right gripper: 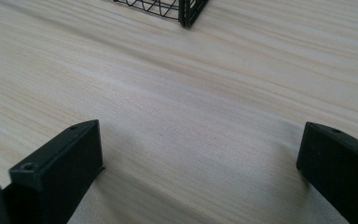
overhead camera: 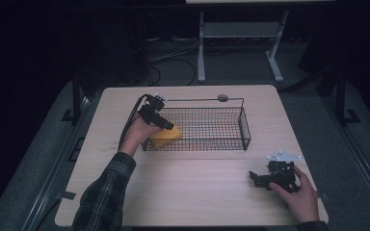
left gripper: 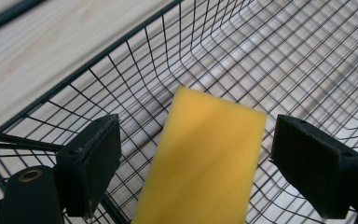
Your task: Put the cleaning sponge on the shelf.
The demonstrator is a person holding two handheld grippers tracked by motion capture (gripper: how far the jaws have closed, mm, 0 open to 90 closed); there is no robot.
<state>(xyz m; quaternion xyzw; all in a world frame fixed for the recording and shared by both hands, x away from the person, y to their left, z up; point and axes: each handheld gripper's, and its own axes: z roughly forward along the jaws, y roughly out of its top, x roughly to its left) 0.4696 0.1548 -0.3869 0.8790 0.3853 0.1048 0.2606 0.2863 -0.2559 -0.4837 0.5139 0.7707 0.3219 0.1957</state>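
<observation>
Now left gripper (left gripper: 193,163) released over yellow sponge (left gripper: 205,158) inside wire basket (overhead camera: 221,126); right gripper (overhead camera: 262,179) released, well outside basket.

Dim and dark around the lit table (overhead camera: 212,183), with soft shadows and the yellow sponge (left gripper: 205,163) blurred up close.
</observation>
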